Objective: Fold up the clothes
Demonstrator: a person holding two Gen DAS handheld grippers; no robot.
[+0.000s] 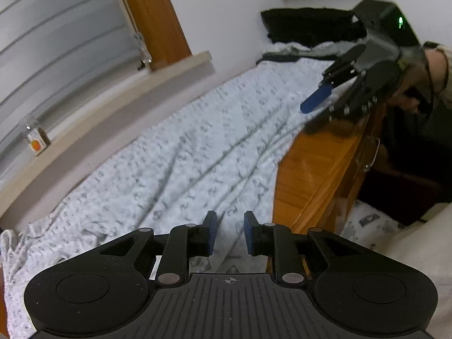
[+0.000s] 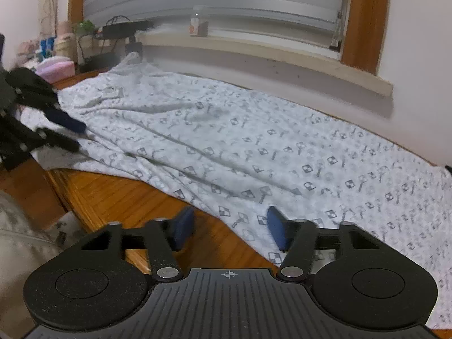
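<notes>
— Lying flat along the table, the garment runs under the windowsill; its far end is cut off at the right edge of the right wrist view.

— And the tongs?

— Left tongs stand a little apart over the cloth, nothing between the pads. Right tongs are wider, straddling the hem near the table edge, gripping nothing that I can see.

— Anything hard to read?

— The print blurs. A dark bundle lies beyond the garment; I cannot tell what it is. The jar on the sill is too soft to identify. A sleeve shows only partly.
</notes>
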